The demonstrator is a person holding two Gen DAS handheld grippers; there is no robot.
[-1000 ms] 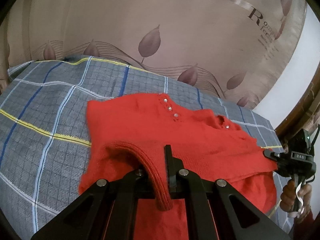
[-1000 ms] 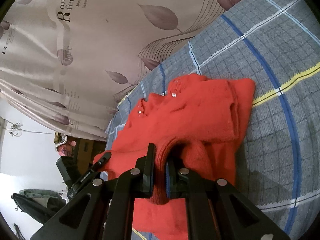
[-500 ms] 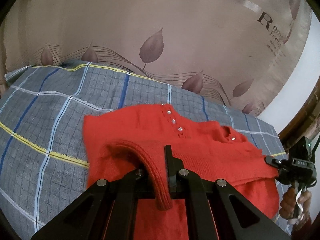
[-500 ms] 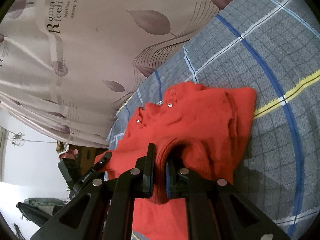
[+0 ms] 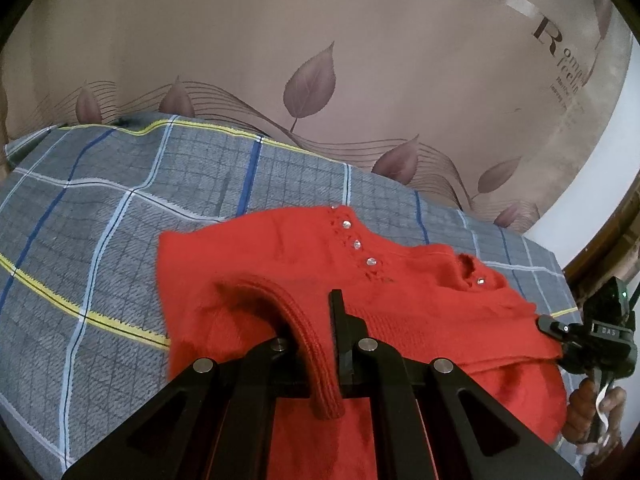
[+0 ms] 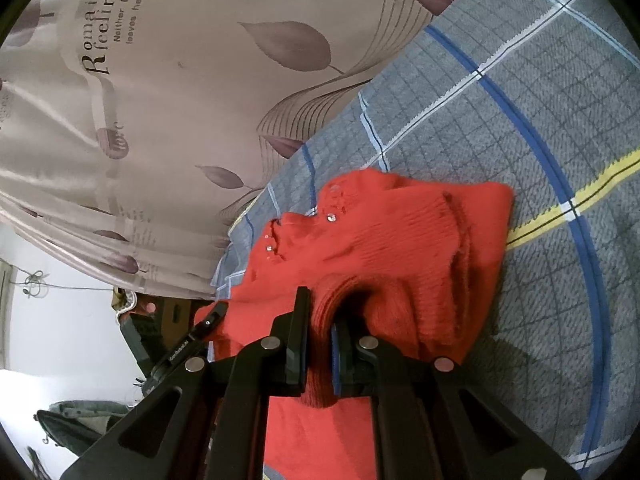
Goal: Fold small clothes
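Red knit sweater [image 5: 400, 292]: we are gripping its ribbed hem in left gripper [image 5: 316, 344] and right gripper [image 6: 318, 332]; carrying it far over; fold half done on the plaid bedsheet [image 5: 120, 216].

1. A bed [image 5: 120, 216] carries everything, covered in a grey plaid sheet with blue, white and yellow lines.
2. A red sweater [image 5: 280, 264] lies rumpled on it.
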